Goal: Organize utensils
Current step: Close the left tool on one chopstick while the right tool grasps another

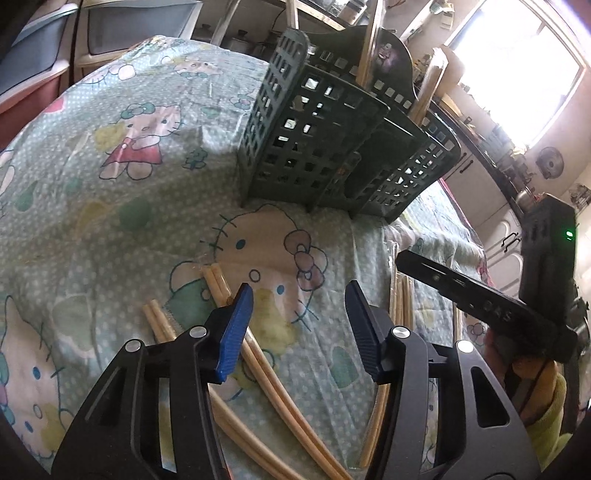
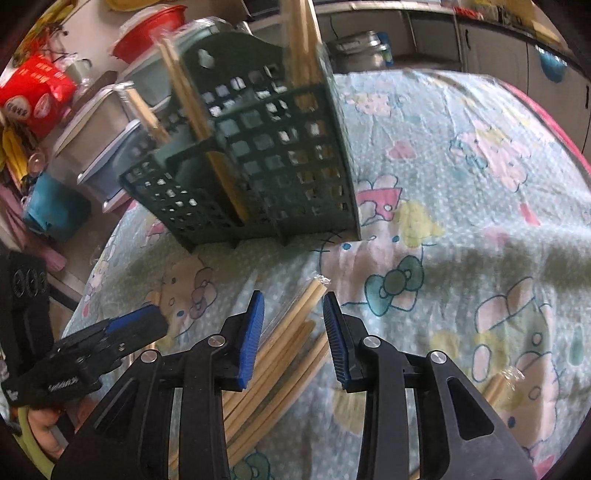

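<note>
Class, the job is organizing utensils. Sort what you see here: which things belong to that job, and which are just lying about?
Part of the job:
- chopsticks on the cloth
- green utensil basket
- chopsticks already standing in it
- left gripper
- right gripper

Just lying about:
- red lidded container
- steel pot
- stacked storage bins

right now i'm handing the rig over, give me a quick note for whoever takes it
Left tool: open, empty, over loose chopsticks on the cloth.
Right tool: open, empty, straddling another bunch of chopsticks.
Green basket stands upright behind them, several chopsticks already in it.
Done: some sorted. Left: pick up the chopsticks lying on the cloth, including a wrapped pair at right, and drop them in.
</note>
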`<state>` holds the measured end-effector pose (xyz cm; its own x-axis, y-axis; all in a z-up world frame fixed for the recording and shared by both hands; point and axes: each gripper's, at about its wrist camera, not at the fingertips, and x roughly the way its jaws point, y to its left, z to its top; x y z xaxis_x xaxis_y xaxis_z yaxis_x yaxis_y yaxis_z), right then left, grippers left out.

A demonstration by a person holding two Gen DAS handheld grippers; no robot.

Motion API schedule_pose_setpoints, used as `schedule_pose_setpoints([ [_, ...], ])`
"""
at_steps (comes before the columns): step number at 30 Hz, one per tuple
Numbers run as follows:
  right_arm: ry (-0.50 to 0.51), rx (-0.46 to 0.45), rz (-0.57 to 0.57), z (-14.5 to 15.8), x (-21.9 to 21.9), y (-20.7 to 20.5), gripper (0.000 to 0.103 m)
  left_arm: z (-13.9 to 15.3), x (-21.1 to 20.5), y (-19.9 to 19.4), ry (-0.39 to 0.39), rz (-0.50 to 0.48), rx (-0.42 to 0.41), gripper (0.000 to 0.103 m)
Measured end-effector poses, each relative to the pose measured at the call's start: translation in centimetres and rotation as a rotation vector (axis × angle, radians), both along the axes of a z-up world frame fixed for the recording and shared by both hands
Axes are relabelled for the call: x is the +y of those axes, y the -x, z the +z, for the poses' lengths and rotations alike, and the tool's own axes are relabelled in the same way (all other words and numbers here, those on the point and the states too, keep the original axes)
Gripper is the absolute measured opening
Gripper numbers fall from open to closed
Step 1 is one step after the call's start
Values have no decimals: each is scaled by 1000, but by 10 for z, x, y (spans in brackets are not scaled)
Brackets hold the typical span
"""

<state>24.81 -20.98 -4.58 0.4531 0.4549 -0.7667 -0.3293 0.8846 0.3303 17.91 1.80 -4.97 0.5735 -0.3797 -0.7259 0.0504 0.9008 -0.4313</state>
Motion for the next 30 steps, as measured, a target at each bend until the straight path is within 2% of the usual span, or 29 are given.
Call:
schedule_pose_setpoints([
  [6,-31,58,-8,-9,-1,-17,31,2,8,0,-3,29,9,45],
  [9,-29,61,-14,-11,2,-22,26,3,10,1,4,40,13,46],
  [12,-35,63,-23,-12,1,-26,21,9,12,5,-8,49,-5,54],
  [18,-65,54,-43,-11,-8,-25,14,9,25,5,-24,86,9,54],
  [22,-93,40,-51,-5,-17,-23,13,-1,26,-2,-32,83,42,54],
  [27,-115,2,-50,10,-28,-20,12,-3,20,-11,-78,85,50,54],
  [30,-120,-35,-39,20,-31,-15,12,-4,19,-19,-102,99,52,44],
])
